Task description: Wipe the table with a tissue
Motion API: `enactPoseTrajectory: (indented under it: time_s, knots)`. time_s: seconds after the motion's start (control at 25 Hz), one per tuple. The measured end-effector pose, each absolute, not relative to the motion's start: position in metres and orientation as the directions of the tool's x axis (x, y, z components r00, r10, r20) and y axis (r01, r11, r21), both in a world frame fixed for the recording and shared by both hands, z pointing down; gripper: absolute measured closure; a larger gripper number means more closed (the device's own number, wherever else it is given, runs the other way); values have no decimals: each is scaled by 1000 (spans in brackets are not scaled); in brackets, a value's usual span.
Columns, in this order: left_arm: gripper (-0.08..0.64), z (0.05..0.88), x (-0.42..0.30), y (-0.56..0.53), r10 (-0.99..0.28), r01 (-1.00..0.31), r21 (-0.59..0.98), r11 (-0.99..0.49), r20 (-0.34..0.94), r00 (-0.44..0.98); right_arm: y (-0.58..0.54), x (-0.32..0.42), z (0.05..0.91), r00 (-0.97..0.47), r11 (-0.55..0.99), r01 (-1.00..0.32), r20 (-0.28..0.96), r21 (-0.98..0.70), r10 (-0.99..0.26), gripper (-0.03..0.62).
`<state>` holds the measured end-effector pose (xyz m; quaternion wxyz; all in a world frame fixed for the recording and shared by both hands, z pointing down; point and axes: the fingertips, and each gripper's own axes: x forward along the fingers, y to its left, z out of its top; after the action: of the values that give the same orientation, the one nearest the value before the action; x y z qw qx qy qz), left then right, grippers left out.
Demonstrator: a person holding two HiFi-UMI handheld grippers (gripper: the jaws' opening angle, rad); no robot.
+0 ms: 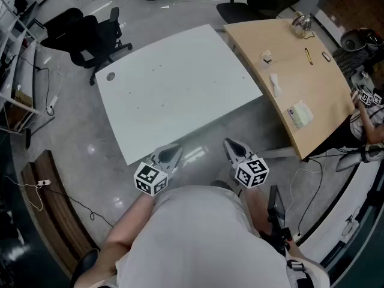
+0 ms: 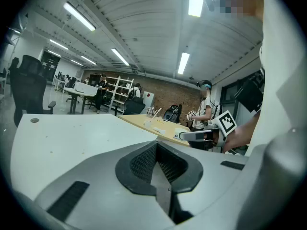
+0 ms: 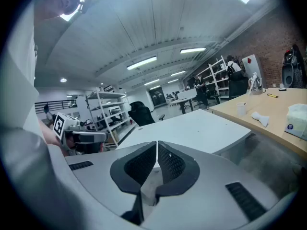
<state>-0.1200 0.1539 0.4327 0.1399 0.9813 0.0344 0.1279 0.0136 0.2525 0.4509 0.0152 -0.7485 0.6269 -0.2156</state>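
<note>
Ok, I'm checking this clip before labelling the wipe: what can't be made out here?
Specks on the white table, head view: too small to tell dirt from marks.
Tissue pack, right gripper view: cut off by the picture's edge.
Shiny object on the wooden table, head view: too small to identify.
Second person, head view: cut off by the right edge.

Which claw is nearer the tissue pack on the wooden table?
Right. The right claw is just off the near edge of the white table, on the side toward the tissue pack; the left claw is beside it, farther from the pack.
</note>
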Motion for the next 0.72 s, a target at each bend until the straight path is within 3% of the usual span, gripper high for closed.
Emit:
enactPoseTrajectory:
  time_s: [0.72]
  knots:
    - [555,428,-7,200,92,9,294,-956,268,959,285,128,448,83,-182,-927,294,-327,-952,572]
